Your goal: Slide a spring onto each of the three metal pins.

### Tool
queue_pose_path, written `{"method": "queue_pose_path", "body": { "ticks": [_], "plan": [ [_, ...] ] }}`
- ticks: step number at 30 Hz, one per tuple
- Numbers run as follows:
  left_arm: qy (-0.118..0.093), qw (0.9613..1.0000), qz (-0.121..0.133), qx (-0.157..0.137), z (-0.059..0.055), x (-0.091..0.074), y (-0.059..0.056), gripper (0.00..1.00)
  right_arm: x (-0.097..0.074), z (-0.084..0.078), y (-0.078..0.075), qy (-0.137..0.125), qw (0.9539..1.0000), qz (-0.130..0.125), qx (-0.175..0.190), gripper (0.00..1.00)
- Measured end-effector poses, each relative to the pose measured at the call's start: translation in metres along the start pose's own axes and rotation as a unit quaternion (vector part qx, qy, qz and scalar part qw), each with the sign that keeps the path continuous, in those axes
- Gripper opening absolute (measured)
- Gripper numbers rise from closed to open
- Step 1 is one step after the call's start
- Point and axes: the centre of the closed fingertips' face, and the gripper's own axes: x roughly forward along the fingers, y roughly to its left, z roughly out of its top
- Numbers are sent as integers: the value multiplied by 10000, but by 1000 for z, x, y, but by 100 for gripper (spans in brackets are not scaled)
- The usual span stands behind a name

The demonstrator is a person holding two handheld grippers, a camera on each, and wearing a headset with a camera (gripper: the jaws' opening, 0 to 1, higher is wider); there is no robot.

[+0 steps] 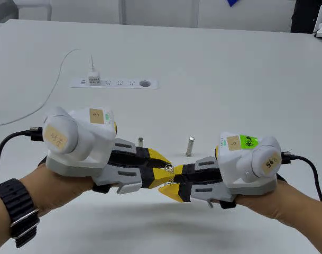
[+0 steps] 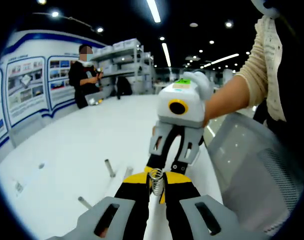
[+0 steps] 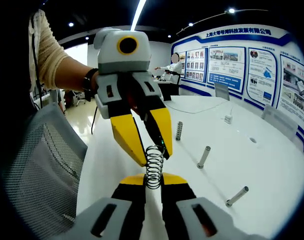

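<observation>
A small steel spring (image 1: 169,170) hangs between the two grippers' yellow tips, above the table's front. My left gripper (image 1: 166,168) comes in from the left and my right gripper (image 1: 174,182) from the right, tip to tip. Each is shut on one end of the spring (image 3: 153,166), which also stands between the left jaws (image 2: 155,181). Beyond the tips stand two metal pins (image 1: 140,142) (image 1: 190,146). In the right gripper view the far pin (image 3: 179,131) carries a spring, while two nearer pins (image 3: 204,157) (image 3: 236,196) are bare.
A white power strip (image 1: 116,83) with a plugged-in adapter (image 1: 94,78) lies further back, its cable trailing off to the left. The white table (image 1: 245,79) stretches wide behind the pins. A grey mesh chair (image 3: 37,170) sits at the table's near edge.
</observation>
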Motion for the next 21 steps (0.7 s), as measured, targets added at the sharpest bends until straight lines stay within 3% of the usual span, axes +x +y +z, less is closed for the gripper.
{"method": "queue_pose_path", "body": {
  "ticks": [8, 11, 21],
  "plan": [
    [39, 10000, 0, -4, -2, -1, 1, 10, 0, 0, 0, -1, 10000, -5, 15, 13],
    [75, 10000, -10, -3, -4, -1, 2, 10, 1, -1, 0, 5, 10000, -12, 49, 20],
    [147, 9999, 37, -1, -10, -3, 7, 10, -3, -5, -3, 28, 9998, -45, 179, 29]
  ]
}}
